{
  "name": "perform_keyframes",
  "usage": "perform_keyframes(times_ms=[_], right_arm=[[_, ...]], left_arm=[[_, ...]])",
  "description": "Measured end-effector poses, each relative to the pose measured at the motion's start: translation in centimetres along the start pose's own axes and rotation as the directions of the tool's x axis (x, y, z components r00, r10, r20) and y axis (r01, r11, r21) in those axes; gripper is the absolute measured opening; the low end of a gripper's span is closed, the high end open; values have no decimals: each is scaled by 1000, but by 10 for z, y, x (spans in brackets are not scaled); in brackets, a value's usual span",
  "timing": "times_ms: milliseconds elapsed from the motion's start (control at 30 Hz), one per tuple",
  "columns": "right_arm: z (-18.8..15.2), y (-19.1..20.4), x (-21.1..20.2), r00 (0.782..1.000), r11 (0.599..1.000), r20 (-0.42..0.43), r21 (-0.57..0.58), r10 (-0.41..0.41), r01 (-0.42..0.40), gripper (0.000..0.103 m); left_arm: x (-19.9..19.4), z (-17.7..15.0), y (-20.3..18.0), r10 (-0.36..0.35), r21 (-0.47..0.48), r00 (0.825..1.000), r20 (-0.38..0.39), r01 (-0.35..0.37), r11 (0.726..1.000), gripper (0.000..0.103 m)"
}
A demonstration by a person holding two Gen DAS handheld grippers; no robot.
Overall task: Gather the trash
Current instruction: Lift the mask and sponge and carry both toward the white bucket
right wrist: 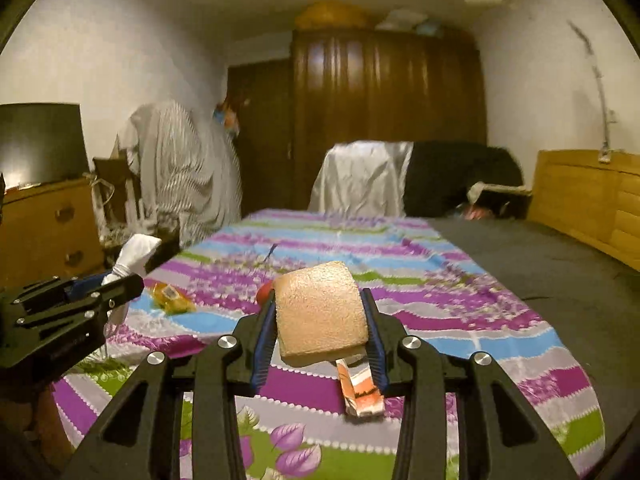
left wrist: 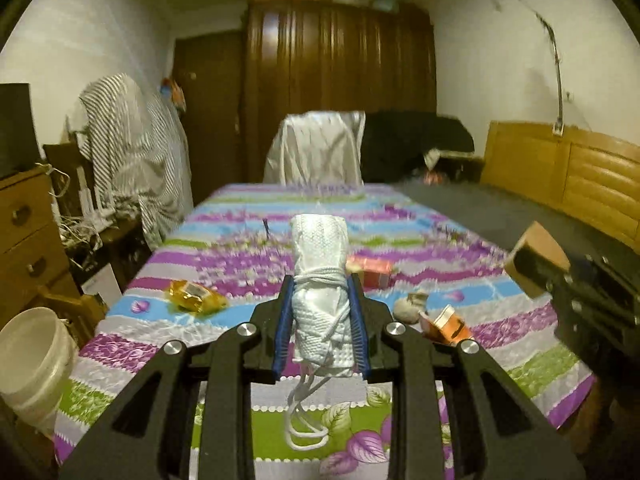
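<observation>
Left gripper [left wrist: 320, 308]: fingers [left wrist: 282, 332] clamped tight on a rolled white mask [left wrist: 320, 264], tied round with its own cord; top of the roll sticks out past the fingertips, loose cord loops [left wrist: 304, 420] dangle below the fingers. Held up off the bed [left wrist: 168, 364], which wears a striped floral sheet.

Right gripper [right wrist: 322, 320]: fingers [right wrist: 264, 344] closed narrow on a tan sponge-like block [right wrist: 322, 312], pads pressing both sides; block fills the gap and pokes forward past the tips. Also clear of the bed.

Still lying on the sheet:
- yellow wrapper [left wrist: 196, 296], left of and beyond the left fingers; same one left of the right fingers in the right wrist view.
- red-orange box [left wrist: 372, 270], just right of and behind the mask.
- crumpled beige wad [left wrist: 412, 306], right of the left fingers.
- orange-white carton [right wrist: 360, 392], directly under the right fingers; between the two grippers in the left wrist view.
- small dark blue stick [left wrist: 266, 230], farther out ahead of the fingers; too blurred to identify.

White bucket [left wrist: 32, 360] beside the bed, well left of the left fingers. Wooden wardrobe [left wrist: 340, 92] straight ahead at the far wall.
</observation>
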State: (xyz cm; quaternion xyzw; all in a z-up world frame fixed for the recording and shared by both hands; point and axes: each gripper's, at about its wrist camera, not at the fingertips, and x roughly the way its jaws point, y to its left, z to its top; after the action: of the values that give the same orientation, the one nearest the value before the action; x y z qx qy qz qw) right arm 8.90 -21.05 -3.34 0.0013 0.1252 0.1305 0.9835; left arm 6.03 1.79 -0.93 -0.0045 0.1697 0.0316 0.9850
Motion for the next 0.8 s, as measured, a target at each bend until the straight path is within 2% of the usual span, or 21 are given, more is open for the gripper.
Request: perform_keyframes(times_ms=[133,200,433,800], right_arm=[[-7,3,-44,992,999,113,15,-53,52,42],[-7,4,-59,991,998,124,27,-56,54,42],[-7,3,-77,992,998,114,32,-53,50,42],[-5,-4,-71,994,999,99,30,-48,46,42]], left_arm=[[-22,-3,-2,22,-7,997,75,-22,1000,26],[-30,-5,-2,27,-7,996,86,-27,1000,26],[-42,-1,-7,33,-12,994,100,-32,999,26],[-48,0,-10,30,-2,994,109,-30,1000,26]])
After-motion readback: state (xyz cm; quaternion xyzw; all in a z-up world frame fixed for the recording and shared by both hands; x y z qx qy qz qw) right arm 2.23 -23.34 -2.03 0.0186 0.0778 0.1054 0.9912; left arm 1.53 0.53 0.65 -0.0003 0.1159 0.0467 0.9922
